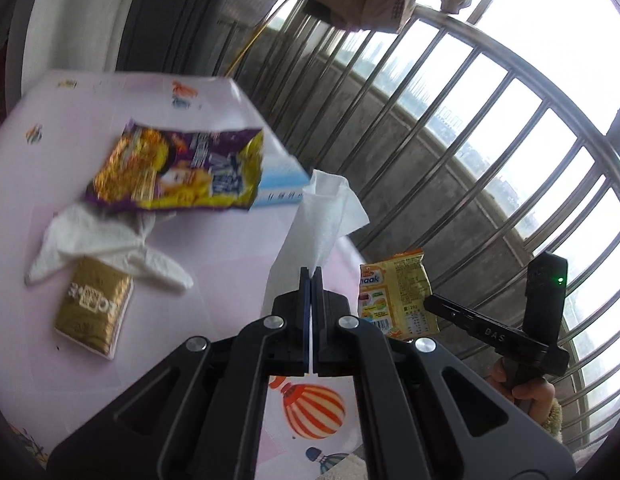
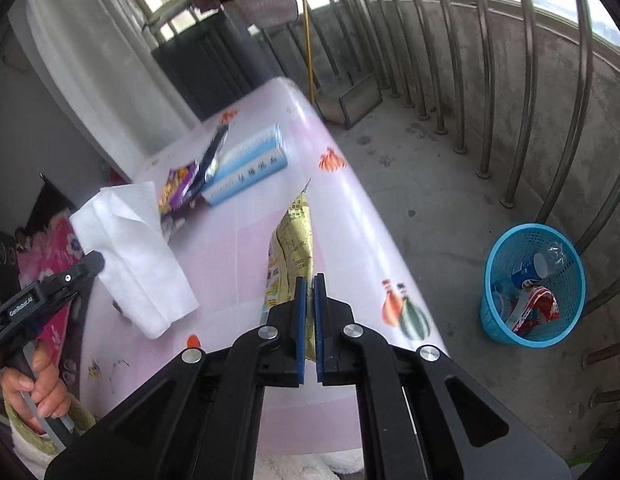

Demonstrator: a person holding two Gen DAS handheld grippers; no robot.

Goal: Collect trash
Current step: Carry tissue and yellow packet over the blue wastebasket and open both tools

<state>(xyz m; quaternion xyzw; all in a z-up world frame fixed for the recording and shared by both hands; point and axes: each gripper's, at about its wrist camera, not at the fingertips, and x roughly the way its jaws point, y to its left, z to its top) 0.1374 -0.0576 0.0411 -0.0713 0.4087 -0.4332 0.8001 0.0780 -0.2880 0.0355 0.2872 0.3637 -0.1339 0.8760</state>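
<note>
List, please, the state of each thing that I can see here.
Left gripper: shut on tissue, lifted.
Right gripper: shut on yellow packet.
Purple wrapper: open, on blue box.
Crumpled tissue: on table.
Gold pack: lying flat.
Basket: upright on the floor, trash inside.

Both wrist cameras sit close above the pink table, angled down along their own fingers, the left facing the railing, the right the floor and basket, sharing the tissue.
</note>
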